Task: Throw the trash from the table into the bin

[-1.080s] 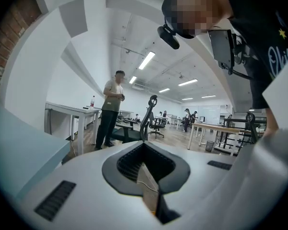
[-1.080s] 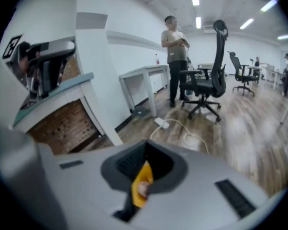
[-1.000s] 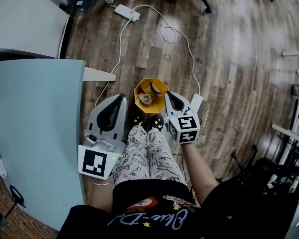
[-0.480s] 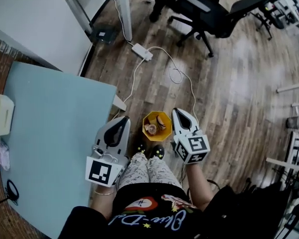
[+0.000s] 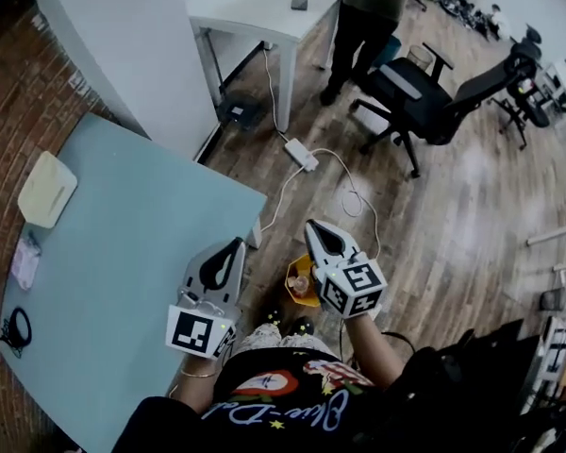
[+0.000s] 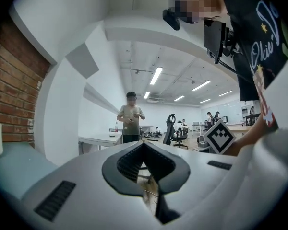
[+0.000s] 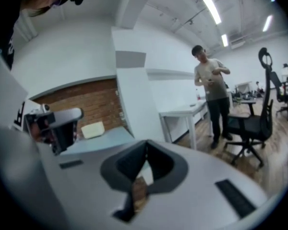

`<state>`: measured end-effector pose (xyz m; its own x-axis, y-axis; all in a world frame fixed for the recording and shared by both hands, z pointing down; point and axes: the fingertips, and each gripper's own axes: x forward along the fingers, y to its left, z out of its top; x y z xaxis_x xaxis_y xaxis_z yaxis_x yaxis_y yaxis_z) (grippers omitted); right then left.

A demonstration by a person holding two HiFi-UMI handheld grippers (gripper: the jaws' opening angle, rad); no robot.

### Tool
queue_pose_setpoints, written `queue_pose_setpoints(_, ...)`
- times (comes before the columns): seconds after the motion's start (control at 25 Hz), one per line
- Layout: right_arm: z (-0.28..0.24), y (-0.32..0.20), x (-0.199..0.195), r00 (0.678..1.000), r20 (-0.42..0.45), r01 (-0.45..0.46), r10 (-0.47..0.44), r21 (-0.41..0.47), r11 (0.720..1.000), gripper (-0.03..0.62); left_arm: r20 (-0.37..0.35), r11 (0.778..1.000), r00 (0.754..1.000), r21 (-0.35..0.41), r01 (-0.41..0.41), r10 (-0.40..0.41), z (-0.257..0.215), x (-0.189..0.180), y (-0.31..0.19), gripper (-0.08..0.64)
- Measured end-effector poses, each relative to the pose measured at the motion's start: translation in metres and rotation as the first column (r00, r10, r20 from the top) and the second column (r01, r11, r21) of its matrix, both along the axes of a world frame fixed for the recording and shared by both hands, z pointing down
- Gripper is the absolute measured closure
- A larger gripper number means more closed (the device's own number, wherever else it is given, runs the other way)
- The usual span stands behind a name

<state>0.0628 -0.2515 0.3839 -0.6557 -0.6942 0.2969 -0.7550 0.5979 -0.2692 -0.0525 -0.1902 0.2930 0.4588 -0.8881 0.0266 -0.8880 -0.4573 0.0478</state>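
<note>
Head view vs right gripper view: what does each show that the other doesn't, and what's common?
Head view only: the yellow bin on the floor by the person's feet, plus the white power strip and its cable on the wood floor.
Right gripper view only: the ceiling light strips.
Both: the light blue table, the cream item lying on it, the brick wall, the standing person, the black office chair and the white desk.
</note>
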Motion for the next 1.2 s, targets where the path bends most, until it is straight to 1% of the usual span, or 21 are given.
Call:
queue_pose_setpoints(0.12, -0.016, 0.000, -0.030, 0.996, 0.018, 0.086, -0.086, 0.026, 0.996, 0.586, -0.001, 0.998, 0.998, 0.003, 0.058, -0.058, -0.012, -0.015, 0.008, 0.549)
queue_pose_setpoints(0.24, -0.024, 0.003, -0.065, 0.980, 0.031, 0.195, -0.196, 0.029, 0.980, 0.586, 0.001, 0.992, 0.992, 0.027, 0.124, -0.124, -0.021, -0.035, 0.014, 0.549)
queue_pose_setpoints(0.4, -0.027, 0.012, -0.109, 0.945, 0.042, 0.325, -0.325, 0.009, 0.946, 0.586, -0.005, 0.977, 0.979, 0.053, 0.205, -0.205, -0.031, -0.057, 0.027, 0.549)
queue_pose_setpoints(0.56, -0.028, 0.022, -0.153, 0.905, 0.123, 0.414, -0.408, -0.030, 0.910, 0.586, 0.014, 0.963, 0.964, 0.059, 0.265, -0.266, -0.032, -0.078, 0.045, 0.549)
queue_pose_setpoints(0.72, -0.038, 0.037, -0.203, 0.844, 0.114, 0.526, -0.523, 0.009, 0.851, 0.586, 0.014, 0.924, 0.925, 0.062, 0.378, -0.380, -0.035, -0.113, 0.064, 0.549)
queue_pose_setpoints(0.84, -0.043, 0.053, -0.227, 0.804, 0.123, 0.584, -0.581, 0.016, 0.812, 0.586, 0.018, 0.893, 0.894, 0.066, 0.445, -0.447, -0.035, -0.135, 0.078, 0.549)
queue_pose_setpoints(1.04, -0.047, 0.076, -0.236, 0.748, 0.133, 0.654, -0.650, 0.020, 0.756, 0.586, 0.016, 0.857, 0.858, 0.068, 0.511, -0.513, -0.036, -0.141, 0.094, 0.549)
queue_pose_setpoints(1.2, -0.049, 0.089, -0.238, 0.709, 0.143, 0.695, -0.691, 0.028, 0.719, 0.586, 0.021, 0.816, 0.817, 0.061, 0.575, -0.577, -0.035, -0.143, 0.112, 0.549)
